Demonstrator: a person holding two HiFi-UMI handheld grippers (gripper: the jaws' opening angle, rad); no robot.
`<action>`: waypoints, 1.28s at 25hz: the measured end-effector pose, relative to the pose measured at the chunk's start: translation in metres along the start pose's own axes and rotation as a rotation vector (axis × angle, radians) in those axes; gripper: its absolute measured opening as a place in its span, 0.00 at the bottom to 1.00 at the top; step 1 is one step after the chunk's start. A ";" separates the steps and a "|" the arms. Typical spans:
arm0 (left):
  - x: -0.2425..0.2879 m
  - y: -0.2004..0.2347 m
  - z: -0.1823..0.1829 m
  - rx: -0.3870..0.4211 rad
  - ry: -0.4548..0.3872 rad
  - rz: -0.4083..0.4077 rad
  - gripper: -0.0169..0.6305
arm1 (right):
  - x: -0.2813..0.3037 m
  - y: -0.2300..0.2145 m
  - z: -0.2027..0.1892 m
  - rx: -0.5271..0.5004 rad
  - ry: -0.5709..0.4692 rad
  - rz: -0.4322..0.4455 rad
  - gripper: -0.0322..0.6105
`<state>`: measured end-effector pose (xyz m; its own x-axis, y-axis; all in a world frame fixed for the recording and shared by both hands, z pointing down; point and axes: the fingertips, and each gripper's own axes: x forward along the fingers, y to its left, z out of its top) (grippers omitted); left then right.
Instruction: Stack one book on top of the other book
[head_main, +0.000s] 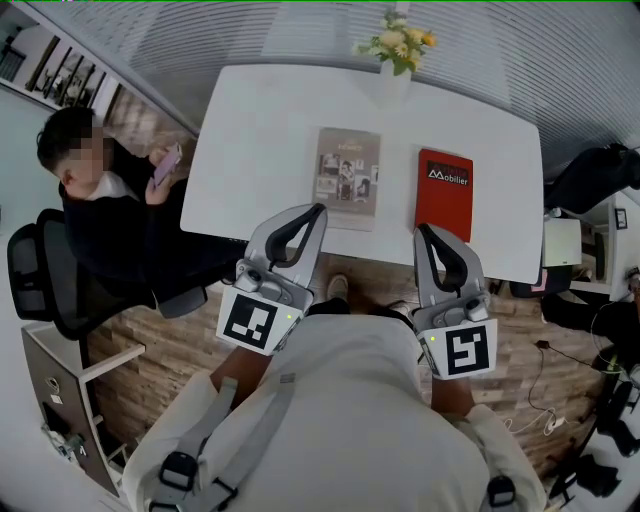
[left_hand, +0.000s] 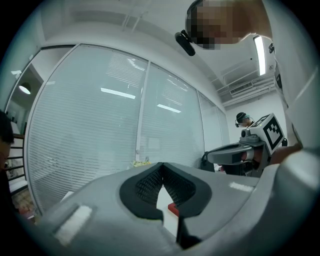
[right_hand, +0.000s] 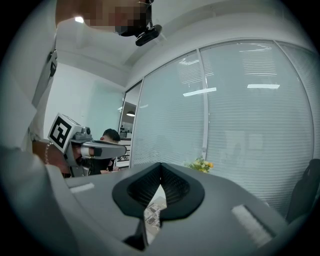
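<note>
Beside window blinds (head_main: 560, 60), a white table (head_main: 260, 130) holds grey book (head_main: 348, 177) and red book (head_main: 444, 193).

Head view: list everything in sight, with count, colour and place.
table: one, white, top centre
grey book: one, grey with photos, flat on the table's middle
red book: one, red, flat, right of the grey book, apart from it
flowers: one bunch, yellow and white, table's far edge
seated person: one, dark clothes, left of the table
office chair: one, black, far left
left gripper: one, grey, shut, empty, at the table's near edge
right gripper: one, grey, shut, empty, at the near edge
</note>
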<state>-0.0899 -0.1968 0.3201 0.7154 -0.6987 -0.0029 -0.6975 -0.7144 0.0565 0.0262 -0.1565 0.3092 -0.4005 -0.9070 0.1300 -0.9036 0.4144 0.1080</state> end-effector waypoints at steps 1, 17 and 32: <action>0.000 0.000 0.000 0.001 -0.001 0.001 0.03 | 0.000 0.000 -0.001 -0.008 0.001 0.005 0.06; 0.014 0.017 -0.066 -0.039 0.106 0.001 0.05 | 0.025 -0.005 -0.072 0.008 0.093 0.050 0.08; 0.026 0.049 -0.178 -0.112 0.286 0.030 0.13 | 0.060 -0.012 -0.190 0.098 0.300 0.053 0.15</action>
<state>-0.0984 -0.2428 0.5009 0.6882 -0.6691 0.2806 -0.7210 -0.6737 0.1621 0.0421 -0.2018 0.5025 -0.3978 -0.8159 0.4197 -0.8988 0.4383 0.0002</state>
